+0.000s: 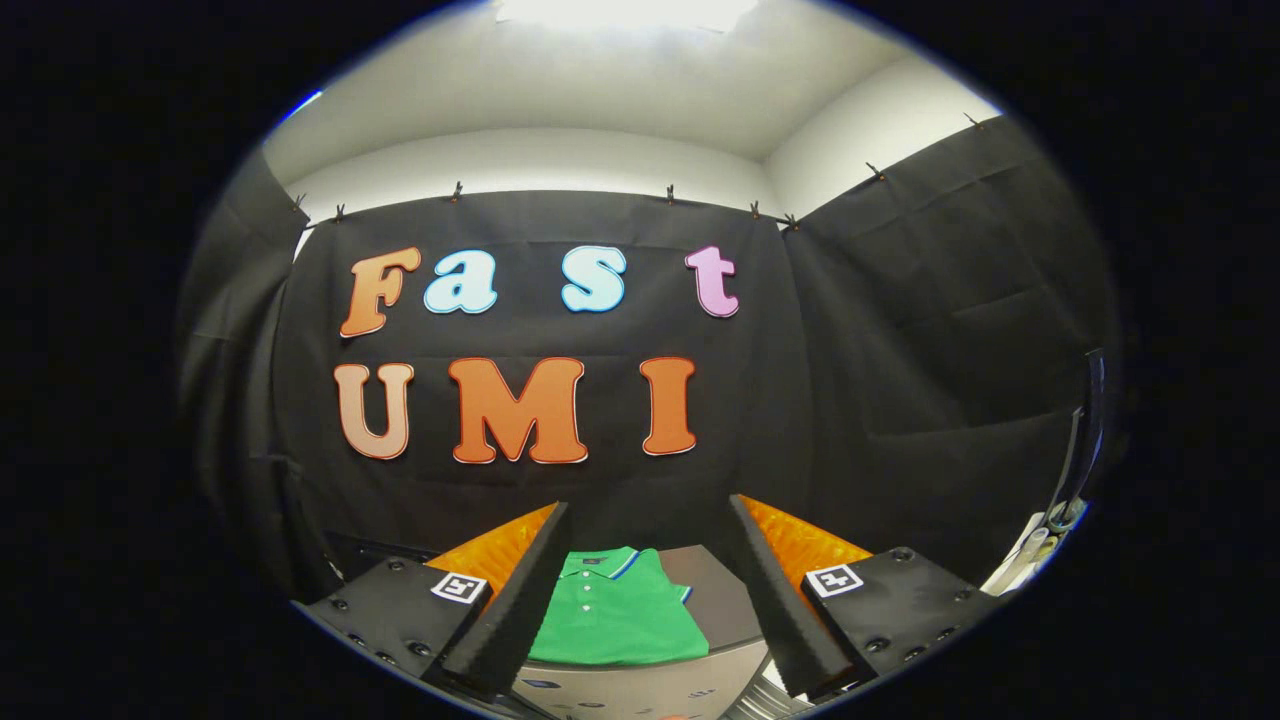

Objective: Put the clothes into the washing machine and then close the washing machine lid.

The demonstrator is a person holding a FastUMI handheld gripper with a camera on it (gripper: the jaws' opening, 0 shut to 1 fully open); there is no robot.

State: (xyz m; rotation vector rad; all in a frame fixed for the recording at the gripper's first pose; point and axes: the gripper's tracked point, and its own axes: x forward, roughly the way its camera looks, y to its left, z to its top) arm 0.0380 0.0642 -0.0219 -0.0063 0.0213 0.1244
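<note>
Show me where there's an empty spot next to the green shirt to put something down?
The bare grey patch is on the washing machine top, between the folded green shirt and the right finger. The shirt covers the other side, up to the left finger. The gripper hangs open, its fingers either side of the shirt, not touching it.

A bright ceiling light [625,12] overhead blows out to white glare. The black cloth walls [900,330] soak up light and look dim. Fisheye bending curves the wall edges. The green shirt [615,610] shows sharp and evenly lit.
</note>
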